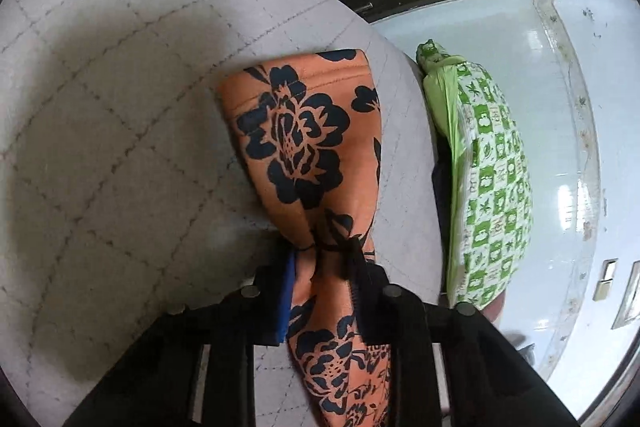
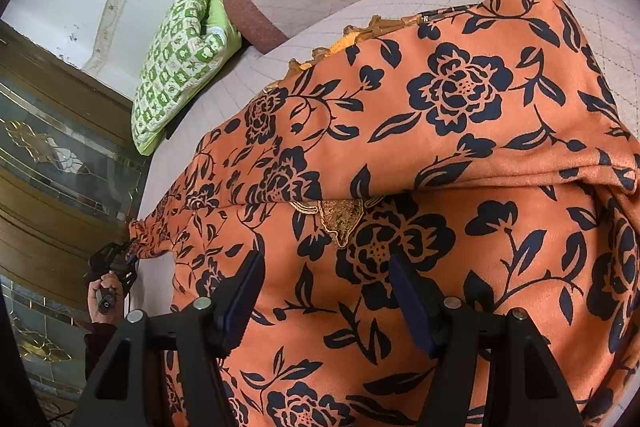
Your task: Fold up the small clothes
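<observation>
Folding is only starting: your left gripper (image 1: 320, 263) is pinching a corner of the garment (image 2: 460, 131).

The soft orange cloth with dark flowers (gold trim at the neck) is lying mostly spread on the quilted cushion (image 1: 120, 107); no fold is showing yet. Your right gripper (image 2: 324, 291) is hovering over it with jaws wide, holding nothing.

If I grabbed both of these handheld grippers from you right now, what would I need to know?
Left gripper: shut on a bunched end of the orange floral garment, at the edge of the quilted cushion.
Right gripper: open, hovering over the garment's middle, holding nothing.
The garment lies spread across the cushion, one layer already lapped over another; a green patterned pillow sits beyond.
Done: one end gripped.
Left: probably bring that end across and finish the fold.
</observation>
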`<state>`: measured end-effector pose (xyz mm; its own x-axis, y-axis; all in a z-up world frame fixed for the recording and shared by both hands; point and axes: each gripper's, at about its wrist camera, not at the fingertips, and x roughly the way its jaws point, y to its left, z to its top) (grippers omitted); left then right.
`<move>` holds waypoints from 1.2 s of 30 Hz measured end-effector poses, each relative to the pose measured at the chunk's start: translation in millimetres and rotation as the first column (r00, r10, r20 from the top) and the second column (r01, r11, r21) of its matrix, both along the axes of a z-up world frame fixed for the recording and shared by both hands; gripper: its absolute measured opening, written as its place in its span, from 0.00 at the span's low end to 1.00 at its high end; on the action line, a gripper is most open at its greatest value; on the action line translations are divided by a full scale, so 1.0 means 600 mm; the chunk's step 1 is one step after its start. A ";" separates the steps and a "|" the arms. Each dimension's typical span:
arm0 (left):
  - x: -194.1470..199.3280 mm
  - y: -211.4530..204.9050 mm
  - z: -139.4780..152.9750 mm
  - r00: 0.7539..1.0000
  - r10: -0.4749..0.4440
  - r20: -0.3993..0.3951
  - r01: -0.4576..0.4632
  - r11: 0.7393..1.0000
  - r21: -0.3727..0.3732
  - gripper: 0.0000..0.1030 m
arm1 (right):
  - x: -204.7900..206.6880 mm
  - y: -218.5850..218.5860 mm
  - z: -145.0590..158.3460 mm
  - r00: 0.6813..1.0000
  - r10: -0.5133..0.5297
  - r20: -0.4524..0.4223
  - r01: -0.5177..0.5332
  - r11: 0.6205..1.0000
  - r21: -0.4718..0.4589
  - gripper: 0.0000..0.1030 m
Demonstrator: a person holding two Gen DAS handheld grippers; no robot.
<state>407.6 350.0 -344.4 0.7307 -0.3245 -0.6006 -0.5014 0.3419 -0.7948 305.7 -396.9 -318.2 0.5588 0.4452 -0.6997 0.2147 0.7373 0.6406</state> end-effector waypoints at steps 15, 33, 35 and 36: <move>-0.017 -0.017 0.008 0.993 0.070 0.092 -0.079 0.993 0.093 0.11 | -0.013 -0.015 0.009 0.999 -0.014 0.033 0.015 0.999 -0.037 0.66; -0.028 -0.261 0.237 0.919 -0.305 0.250 0.191 0.899 0.394 0.10 | -0.028 -0.074 0.017 0.985 -0.155 0.077 0.159 0.987 -0.040 0.66; -0.032 -0.334 0.253 0.885 -0.391 0.255 0.263 0.869 0.419 0.10 | -0.033 -0.090 0.018 0.980 -0.183 0.082 0.186 0.982 -0.032 0.66; -0.035 -0.375 0.258 0.863 -0.435 0.255 0.302 0.851 0.429 0.10 | -0.036 -0.100 0.018 0.977 -0.198 0.084 0.201 0.979 -0.027 0.66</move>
